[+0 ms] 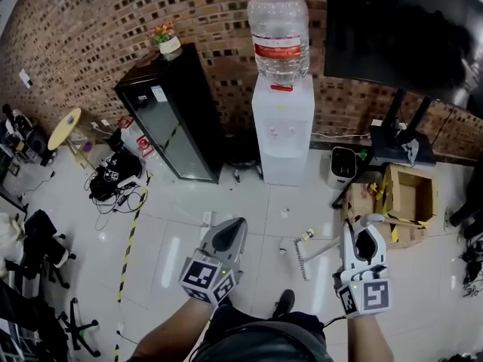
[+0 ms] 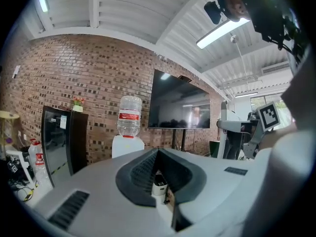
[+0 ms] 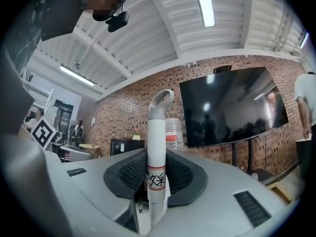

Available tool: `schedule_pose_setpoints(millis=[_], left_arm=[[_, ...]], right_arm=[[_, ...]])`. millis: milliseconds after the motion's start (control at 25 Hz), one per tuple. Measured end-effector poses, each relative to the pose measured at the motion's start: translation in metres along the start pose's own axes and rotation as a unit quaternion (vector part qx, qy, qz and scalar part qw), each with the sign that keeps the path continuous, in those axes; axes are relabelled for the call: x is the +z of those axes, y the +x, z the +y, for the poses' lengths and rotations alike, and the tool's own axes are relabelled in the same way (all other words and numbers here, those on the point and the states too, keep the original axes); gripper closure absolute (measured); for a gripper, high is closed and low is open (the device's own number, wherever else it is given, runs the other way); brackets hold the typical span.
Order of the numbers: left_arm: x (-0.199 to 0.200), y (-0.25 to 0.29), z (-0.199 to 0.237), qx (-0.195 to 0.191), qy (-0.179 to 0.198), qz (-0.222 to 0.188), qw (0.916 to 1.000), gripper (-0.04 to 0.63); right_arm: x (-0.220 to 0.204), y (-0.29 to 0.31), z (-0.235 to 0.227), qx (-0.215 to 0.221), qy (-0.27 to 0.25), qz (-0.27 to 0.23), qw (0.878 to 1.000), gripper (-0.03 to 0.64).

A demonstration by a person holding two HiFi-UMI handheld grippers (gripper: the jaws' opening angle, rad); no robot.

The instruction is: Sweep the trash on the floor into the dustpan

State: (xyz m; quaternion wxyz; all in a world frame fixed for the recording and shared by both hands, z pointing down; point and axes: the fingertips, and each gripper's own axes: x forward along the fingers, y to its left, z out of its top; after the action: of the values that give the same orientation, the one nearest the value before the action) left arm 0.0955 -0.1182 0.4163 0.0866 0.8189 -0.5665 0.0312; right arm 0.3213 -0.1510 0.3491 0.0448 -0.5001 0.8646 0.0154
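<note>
The right gripper was clamped on a white handle, its toothed head resting on the floor; the left gripper was closed, empty; trash scraps lay just beside that head, apparently unswept; sweeping seemed barely begun; the next move called for gathering them; I could not pick out 1 clear dustpan.

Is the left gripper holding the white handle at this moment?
No, the left gripper has its jaws shut on nothing; the white handle stands clamped in the right gripper.
</note>
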Motion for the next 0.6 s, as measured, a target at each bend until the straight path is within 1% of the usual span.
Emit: schedule_pose_setpoints(millis=[200,320,400,600], left_arm=[[-0.014,0.033,0.034,-0.027,-0.001,0.007,0.9996,0.568],[-0.029,0.043,0.062,-0.037,-0.003,0.014,0.9992,0.568],[-0.039,0.048,0.082,-0.046,-0.003,0.027,0.9986,0.568],[-0.051,0.068,0.129,-0.085,-0.001,0.050,0.9952,0.568]], right_arm=[[-0.031,0.032,-0.011,-0.045,-0.007,0.005,0.999,0.506],[-0.056,0.045,-0.007,-0.073,-0.017,0.017,0.997,0.506],[-0.071,0.051,-0.005,-0.098,-0.024,0.028,0.995,0.506],[-0.103,0.067,-0.007,-0.164,-0.031,0.051,0.985,0.509]])
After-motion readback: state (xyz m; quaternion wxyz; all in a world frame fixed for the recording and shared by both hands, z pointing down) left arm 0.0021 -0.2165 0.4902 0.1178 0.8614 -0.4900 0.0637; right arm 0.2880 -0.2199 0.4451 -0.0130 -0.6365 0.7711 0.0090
